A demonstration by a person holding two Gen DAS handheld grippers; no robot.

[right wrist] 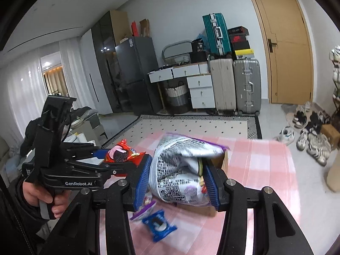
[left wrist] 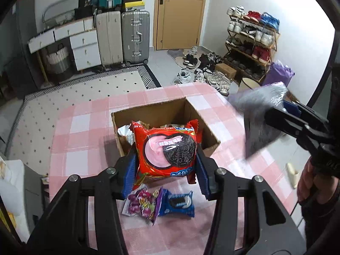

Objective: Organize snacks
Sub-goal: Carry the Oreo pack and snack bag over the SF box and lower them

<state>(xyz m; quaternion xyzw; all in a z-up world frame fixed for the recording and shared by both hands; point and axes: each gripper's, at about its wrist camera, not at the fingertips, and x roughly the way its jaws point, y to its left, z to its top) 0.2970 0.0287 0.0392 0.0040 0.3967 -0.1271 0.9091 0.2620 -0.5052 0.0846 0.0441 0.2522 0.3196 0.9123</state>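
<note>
1. At the bottom of the left wrist view, the left gripper (left wrist: 165, 170) is closed on a red Oreo pack (left wrist: 166, 150), its blue pads pressing the pack's two sides; the pack stands upright in the centre of the frame, above the near edge of the box.
2. Just below that pack, on the pink checked desk (left wrist: 85, 140), lie a purple candy bag (left wrist: 143, 203) and a small blue Oreo pack (left wrist: 180, 204), side by side and touching, in the lower middle of the frame.
3. In the right wrist view, the right gripper (right wrist: 177, 182) is clamped on a silver and purple snack bag (right wrist: 180, 170), the bag crumpled between its blue pads in the middle of the frame. In the left wrist view the same bag is a motion-blurred shape at the right edge, held above the desk.
4. Behind the red pack sits an open cardboard box (left wrist: 165, 112), mid-frame in the left wrist view, with other wrappers inside; what they are cannot be told.
5. At the lower left of the right wrist view, the person's left hand (right wrist: 40, 193) grips the handle of the other tool.
6. Beyond the desk is a dotted rug (left wrist: 85, 93); farther, in the upper middle, stand a beige suitcase (left wrist: 109, 38) and a silver suitcase (left wrist: 136, 36) beside a wooden door (left wrist: 180, 14).
7. In the upper right, a shoe rack (left wrist: 250, 40) stands by the wall.
</note>
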